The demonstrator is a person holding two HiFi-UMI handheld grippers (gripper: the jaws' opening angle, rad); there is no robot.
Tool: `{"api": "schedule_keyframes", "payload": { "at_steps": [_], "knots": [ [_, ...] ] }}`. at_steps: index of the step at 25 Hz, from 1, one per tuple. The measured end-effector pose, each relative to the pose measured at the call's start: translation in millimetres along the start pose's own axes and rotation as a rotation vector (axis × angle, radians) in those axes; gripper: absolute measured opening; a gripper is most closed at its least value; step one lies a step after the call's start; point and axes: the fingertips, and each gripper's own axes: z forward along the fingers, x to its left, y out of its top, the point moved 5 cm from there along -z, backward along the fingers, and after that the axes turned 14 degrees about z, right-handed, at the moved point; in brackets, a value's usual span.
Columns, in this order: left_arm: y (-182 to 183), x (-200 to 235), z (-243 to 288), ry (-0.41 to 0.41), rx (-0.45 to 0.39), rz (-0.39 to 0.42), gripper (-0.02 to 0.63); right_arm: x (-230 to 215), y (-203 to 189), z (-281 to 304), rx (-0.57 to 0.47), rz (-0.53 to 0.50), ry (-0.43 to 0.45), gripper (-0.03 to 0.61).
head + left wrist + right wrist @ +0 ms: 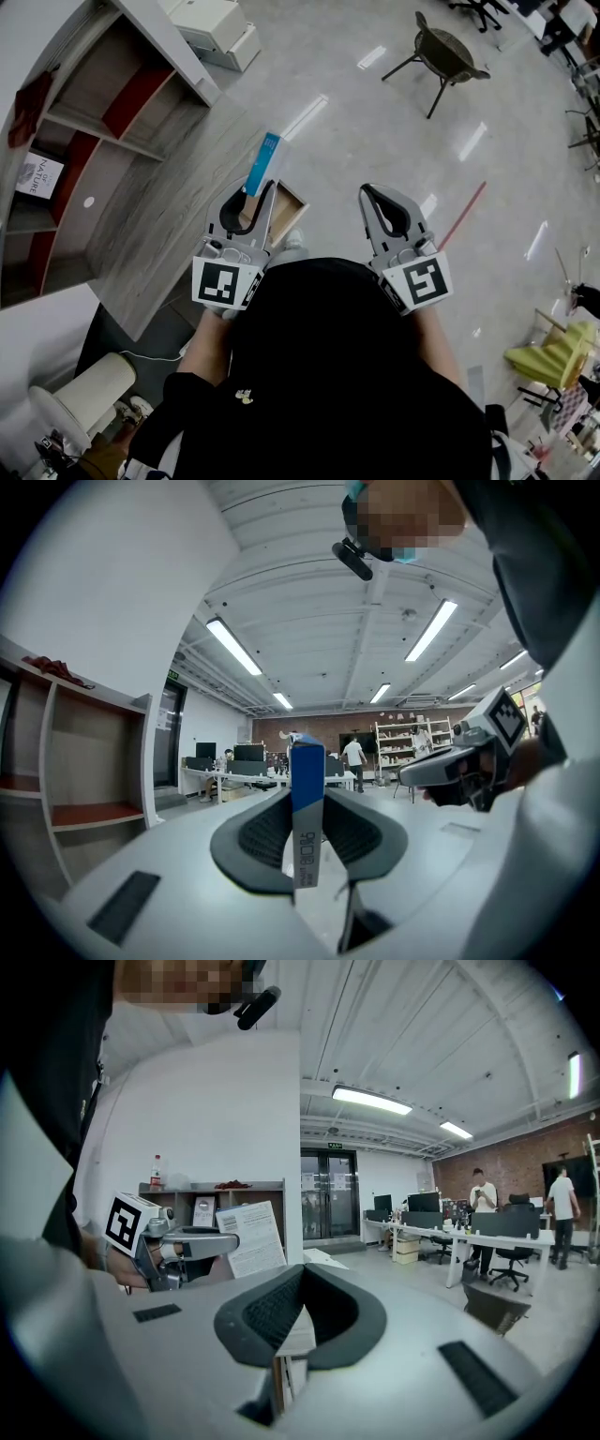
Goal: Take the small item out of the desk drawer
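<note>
Blue-and-grey slim cardboard box [307, 808] sits clamped in the left hand-held gripper [257, 191]; the right hand-held gripper [367, 193] has jaws together, empty.

L: left gripper [251, 191] held out before torso; jaws clamped on slim blue box [263, 161] | R: right gripper [377, 192] alongside, apart from left; jaws together, nothing between | ARMS: both forearms forward

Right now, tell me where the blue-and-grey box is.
Head view, left of centre: the blue-and-grey box is clamped in the left gripper, sticking out past its tips beside the open drawer.
</note>
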Motion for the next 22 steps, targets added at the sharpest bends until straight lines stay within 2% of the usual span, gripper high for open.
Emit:
{"api": "schedule_keyframes", "payload": {
  "at_steps": [4,22],
  "knots": [
    [-0.2,0.2,0.8,0.000,-0.001,-0.007,0.101,-1.2,-4.4,-1.2,-0.005,0.010,0.023,-0.003],
    [-6.3,-6.0,8.8,-0.026,0.036,-0.006,0.101,-6.1,-10.8,-3.8,0.038,0.041,0.008,-0.003]
  ]
}}
